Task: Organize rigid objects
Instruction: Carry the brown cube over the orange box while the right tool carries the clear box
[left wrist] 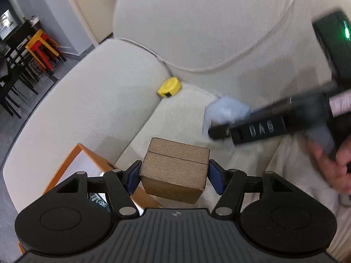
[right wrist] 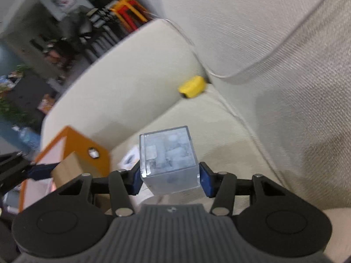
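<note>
- Nearest in the left wrist view, the left hand-held gripper (left wrist: pixel 174 172) is clenched on a brown wooden box (left wrist: pixel 175 166), its blue pads pressing both sides; the box hangs clear above the sofa seat.
- Nearest in the right wrist view, the right hand-held gripper (right wrist: pixel 170 175) grasps a clear plastic cube (right wrist: pixel 169 155), also lifted off the cushion.
- At about eight o'clock from each gripper stands an orange bin (right wrist: pixel 72 144), open at the top, beside the sofa; it looks like the place for both items, though neither is in it yet.
- Farther off, at about twelve o'clock, a yellow tape measure (left wrist: pixel 169 87) lies in the crease where the seat meets the armrest of the beige sofa (left wrist: pixel 197 32), untouched.
- Judged from this, two items are in hand, and the tape measure is left.
</note>
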A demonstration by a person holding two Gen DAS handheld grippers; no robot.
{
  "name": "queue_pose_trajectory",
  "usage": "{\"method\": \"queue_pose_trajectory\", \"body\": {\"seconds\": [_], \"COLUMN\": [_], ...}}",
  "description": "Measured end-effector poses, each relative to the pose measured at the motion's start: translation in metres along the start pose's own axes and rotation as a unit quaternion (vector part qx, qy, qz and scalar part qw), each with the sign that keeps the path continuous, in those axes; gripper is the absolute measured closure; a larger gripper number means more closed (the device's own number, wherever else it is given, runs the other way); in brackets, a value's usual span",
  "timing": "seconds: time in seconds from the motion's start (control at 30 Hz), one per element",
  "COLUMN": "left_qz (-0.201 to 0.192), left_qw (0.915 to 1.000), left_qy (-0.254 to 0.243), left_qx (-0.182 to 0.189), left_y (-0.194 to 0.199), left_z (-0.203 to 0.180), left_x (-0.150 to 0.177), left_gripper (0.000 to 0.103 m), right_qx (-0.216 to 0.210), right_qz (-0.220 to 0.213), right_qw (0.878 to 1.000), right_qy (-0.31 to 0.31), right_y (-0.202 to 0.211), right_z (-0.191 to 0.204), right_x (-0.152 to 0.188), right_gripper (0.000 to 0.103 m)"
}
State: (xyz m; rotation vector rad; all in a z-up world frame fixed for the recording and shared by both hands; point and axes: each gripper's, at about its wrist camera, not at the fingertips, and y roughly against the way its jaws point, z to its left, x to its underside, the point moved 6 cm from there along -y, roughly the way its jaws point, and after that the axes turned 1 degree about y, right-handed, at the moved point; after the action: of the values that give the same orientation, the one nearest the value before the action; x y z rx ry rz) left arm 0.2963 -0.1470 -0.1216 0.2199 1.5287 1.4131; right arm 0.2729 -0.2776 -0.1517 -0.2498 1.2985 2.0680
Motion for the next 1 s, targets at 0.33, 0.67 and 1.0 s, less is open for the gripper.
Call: {"method": "queue_pose_trajectory", "body": {"seconds": [0.33,0.67,1.0], "left_qz": [-0.081,-0.076,-0.034], "left_qw": [0.9857,0.9464,0.9014], "left_qy": [0.148,0.311,0.43], "left_qx": [0.007,-0.044,-0.039], "left_y": [0.084,0.106,0.066], "left_z": [0.053,0.12,0.157], "left_x": [0.042,0.122,0.183], "left_gripper": [0.03,0.03,0.03], "right_qx": [-0.087,-0.137,-0.112], "right_qz": [-0.005,0.032,0.142], "right_qw": [0.992,0.969,0.953], "right_qy": [0.092,0.202,0.244], "right_y": [0.041,0.033,-0.033], "right_z": [0.076,0.181,0.236], "right_x": [0.009,0.031,0.074], "right_gripper": [0.052,0.051,0.052]}}
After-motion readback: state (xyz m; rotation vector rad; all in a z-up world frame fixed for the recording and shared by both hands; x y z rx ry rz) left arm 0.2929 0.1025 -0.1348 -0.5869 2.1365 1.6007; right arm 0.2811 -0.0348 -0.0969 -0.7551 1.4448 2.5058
